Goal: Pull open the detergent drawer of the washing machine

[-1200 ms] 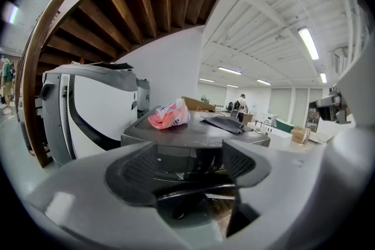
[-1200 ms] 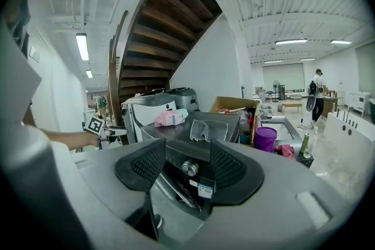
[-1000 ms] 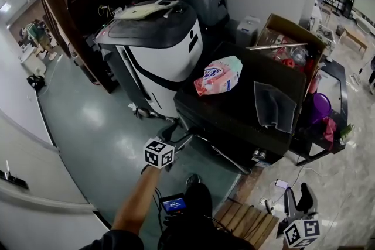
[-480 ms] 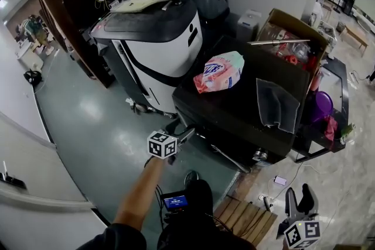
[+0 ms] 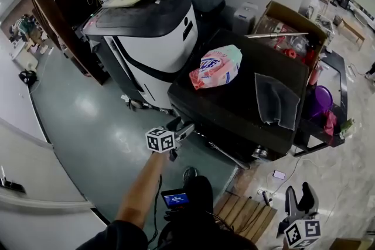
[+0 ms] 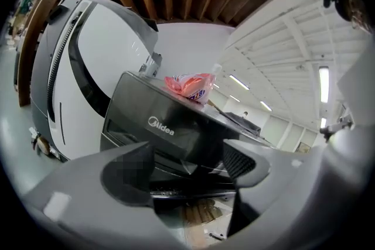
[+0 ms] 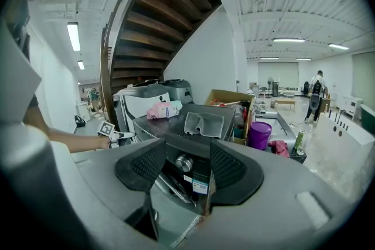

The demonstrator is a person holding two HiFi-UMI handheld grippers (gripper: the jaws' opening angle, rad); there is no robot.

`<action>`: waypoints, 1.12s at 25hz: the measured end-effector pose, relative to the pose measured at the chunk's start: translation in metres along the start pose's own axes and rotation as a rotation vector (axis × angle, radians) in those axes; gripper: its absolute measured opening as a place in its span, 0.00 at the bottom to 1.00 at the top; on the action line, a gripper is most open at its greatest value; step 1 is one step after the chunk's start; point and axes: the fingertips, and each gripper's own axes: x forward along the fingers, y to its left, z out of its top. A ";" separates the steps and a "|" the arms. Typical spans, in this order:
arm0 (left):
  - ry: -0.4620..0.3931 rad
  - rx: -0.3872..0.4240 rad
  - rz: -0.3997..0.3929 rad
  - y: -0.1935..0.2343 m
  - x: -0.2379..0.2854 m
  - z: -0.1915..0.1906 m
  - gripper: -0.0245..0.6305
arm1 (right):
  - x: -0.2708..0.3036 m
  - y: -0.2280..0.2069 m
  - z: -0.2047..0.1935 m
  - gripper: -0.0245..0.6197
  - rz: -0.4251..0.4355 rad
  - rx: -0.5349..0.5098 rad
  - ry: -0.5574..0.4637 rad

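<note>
Advanced toward the washing machine, the left gripper aims open, empty jaws at the shut detergent drawer, centre frame, ready to grip; right gripper idles open, lower right.

Black washing machine, pink bag, grey cloth, purple bucket

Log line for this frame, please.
phase: pre-grasp | left gripper: open, empty, near washer front corner | drawer: looks shut | right gripper: open, empty, away from washer
</note>
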 end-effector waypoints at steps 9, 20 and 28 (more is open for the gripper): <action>-0.074 -0.219 -0.102 0.008 0.019 -0.001 0.64 | 0.008 0.007 0.001 0.39 -0.007 -0.009 0.021; -0.172 -0.449 -0.244 0.014 0.036 0.003 0.67 | 0.025 0.016 -0.002 0.39 -0.002 -0.018 0.047; -0.333 -0.679 -0.401 0.020 0.044 0.013 0.67 | 0.040 0.022 -0.005 0.39 0.005 -0.027 0.065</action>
